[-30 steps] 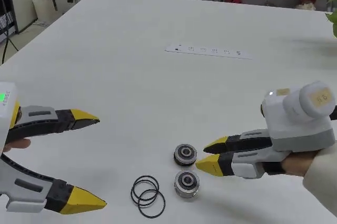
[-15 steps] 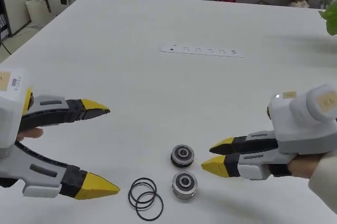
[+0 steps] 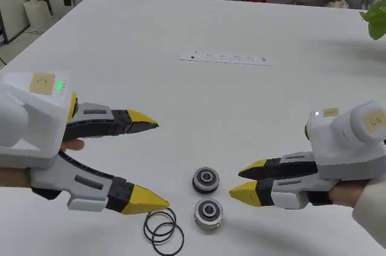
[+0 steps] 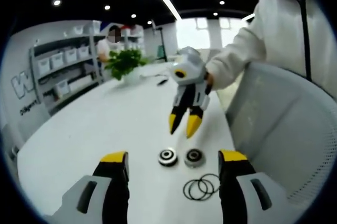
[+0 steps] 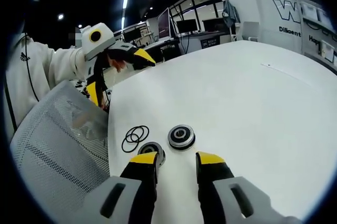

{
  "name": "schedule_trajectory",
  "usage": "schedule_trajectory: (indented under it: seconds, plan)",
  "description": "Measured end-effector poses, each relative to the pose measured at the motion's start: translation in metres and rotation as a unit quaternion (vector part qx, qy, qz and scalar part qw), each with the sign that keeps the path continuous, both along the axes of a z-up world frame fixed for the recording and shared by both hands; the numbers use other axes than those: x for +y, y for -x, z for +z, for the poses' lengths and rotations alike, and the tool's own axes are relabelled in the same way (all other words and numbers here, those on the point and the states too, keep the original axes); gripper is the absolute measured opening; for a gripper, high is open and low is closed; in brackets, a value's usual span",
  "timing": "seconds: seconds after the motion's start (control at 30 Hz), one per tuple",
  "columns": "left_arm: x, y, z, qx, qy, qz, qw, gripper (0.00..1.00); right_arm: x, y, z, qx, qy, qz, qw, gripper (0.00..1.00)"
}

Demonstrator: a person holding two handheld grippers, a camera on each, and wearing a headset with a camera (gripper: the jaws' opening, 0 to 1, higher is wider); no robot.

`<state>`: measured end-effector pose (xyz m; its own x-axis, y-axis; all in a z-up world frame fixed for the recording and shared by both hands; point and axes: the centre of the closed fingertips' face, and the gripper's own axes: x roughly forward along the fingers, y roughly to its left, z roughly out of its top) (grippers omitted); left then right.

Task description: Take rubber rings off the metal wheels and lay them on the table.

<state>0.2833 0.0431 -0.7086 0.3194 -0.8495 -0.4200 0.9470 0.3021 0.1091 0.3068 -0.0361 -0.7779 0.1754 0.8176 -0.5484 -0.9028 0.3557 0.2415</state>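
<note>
Rings (image 3: 163,232): three lie flat on the counter (image 3: 181,87), just by the two wheels (image 3: 207,179). L gripper (image 3: 161,164) fingers wide, R gripper (image 3: 236,182) fingers narrow, both empty. If a wheel has a ring on: pin it w/ R, hook the ring edge w/ L, slow so it won't roll.
</note>
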Motion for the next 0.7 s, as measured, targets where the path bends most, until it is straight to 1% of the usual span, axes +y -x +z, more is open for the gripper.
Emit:
schedule_trajectory:
  seconds: [0.07, 0.17, 0.33, 0.4, 0.5, 0.53, 0.7]
  plan:
    - [-0.005, -0.002, -0.006, -0.005, -0.011, -0.009, 0.9999, 0.68, 0.002, 0.000, 0.000, 0.000, 0.000, 0.001, 1.0000, 0.25]
    - [-0.010, -0.006, -0.011, -0.001, -0.014, -0.014, 0.9998, 0.67, 0.006, -0.002, 0.001, -0.001, -0.003, 0.002, 1.0000, 0.25]
    - [-0.020, -0.012, -0.018, -0.003, -0.015, -0.021, 0.9996, 0.62, 0.011, -0.005, -0.002, -0.004, -0.004, 0.006, 1.0000, 0.25]
    - [-0.024, -0.016, -0.023, -0.005, -0.019, -0.023, 0.9995, 0.59, 0.014, -0.004, -0.004, -0.004, -0.002, 0.009, 0.9999, 0.24]
    - [-0.029, -0.021, -0.029, 0.002, -0.017, -0.022, 0.9996, 0.56, 0.015, -0.005, -0.008, -0.005, 0.000, 0.011, 0.9999, 0.24]
    - [-0.030, -0.022, -0.030, 0.001, -0.017, -0.023, 0.9996, 0.55, 0.015, -0.005, -0.009, -0.005, 0.001, 0.011, 0.9999, 0.24]
    - [-0.036, -0.027, -0.043, 0.006, -0.028, -0.029, 0.9992, 0.51, 0.015, -0.007, -0.013, -0.004, 0.004, 0.011, 0.9999, 0.23]
